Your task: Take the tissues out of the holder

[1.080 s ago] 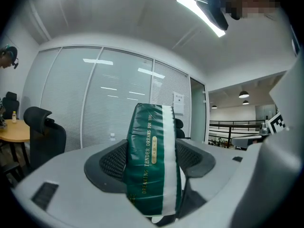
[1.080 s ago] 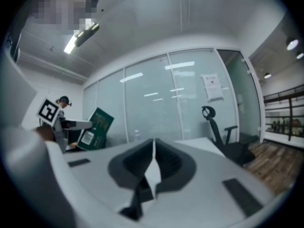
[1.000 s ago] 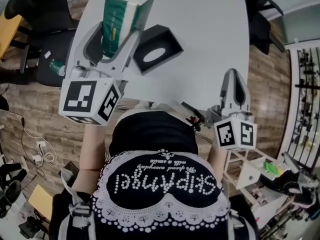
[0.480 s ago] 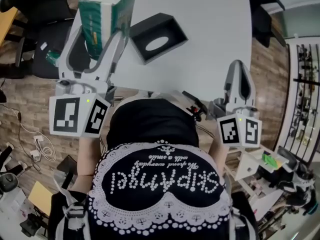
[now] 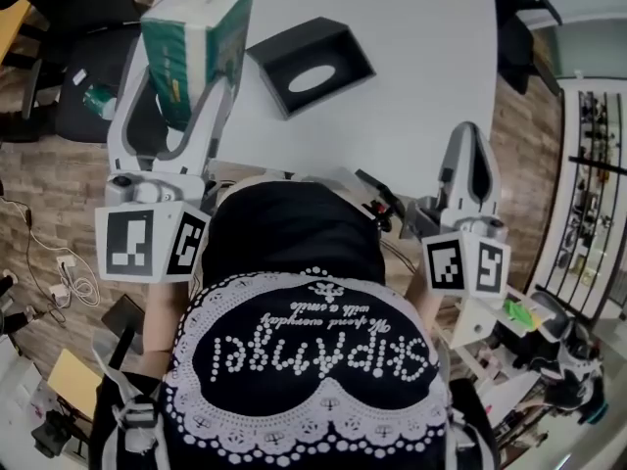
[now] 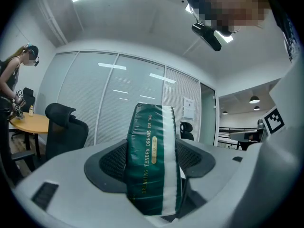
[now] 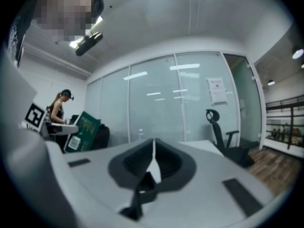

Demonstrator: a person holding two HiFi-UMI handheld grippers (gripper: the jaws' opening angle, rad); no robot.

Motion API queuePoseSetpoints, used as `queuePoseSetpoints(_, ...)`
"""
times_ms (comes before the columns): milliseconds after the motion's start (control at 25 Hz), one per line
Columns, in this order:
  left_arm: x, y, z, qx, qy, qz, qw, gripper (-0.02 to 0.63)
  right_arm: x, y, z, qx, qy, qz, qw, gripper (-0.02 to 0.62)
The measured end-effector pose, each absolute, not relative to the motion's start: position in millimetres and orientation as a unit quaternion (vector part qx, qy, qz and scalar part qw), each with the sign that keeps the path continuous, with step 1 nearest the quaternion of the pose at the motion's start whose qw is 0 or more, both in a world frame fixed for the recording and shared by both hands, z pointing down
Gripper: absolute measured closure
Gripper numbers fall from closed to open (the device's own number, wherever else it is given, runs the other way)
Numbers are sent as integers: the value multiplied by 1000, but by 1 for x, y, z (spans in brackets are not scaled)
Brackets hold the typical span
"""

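Left tool (image 5: 184, 81) clamps the green tissue pack (image 5: 191, 37), lifted off the desk (image 5: 421, 57); the black holder (image 5: 312, 67) sits just right of it. Right tool (image 7: 153, 161) has jaws together, empty. We'd keep the squeeze firm and lower the pack flat.

- 2 grippers: left gripper (image 5: 184, 71), right gripper (image 5: 468, 135); two fingers on each, four in all.
- 2 marker cubes, one behind each pair of fingers: left cube (image 5: 147, 245), right cube (image 5: 465, 267).
- 1 tissue pack (image 5: 191, 37), green and white, between the left fingers.
- 1 holder (image 5: 309, 67), black, with one oval opening, near the left fingertips on their right.
- 1 table (image 5: 421, 76), white, ahead of both pairs of fingertips.
- 2 black office chairs in the head view: first chair (image 5: 73, 27) left of the left fingers, second chair (image 5: 519, 23) beyond the right fingertips.
- 2 persons: the wearer (image 5: 304, 351) behind all fingers; a distant person (image 6: 9, 80) far left of the left fingers.
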State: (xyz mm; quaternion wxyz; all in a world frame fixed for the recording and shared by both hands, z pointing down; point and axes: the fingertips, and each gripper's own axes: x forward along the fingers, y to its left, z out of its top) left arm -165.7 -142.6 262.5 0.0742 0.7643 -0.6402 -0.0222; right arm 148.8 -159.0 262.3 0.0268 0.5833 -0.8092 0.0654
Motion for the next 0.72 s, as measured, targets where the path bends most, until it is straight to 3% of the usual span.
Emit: queuePoseSetpoints(720, -160, -141, 309, 792, -601, 11, 110, 272, 130, -158, 287, 584, -805, 81, 74, 560)
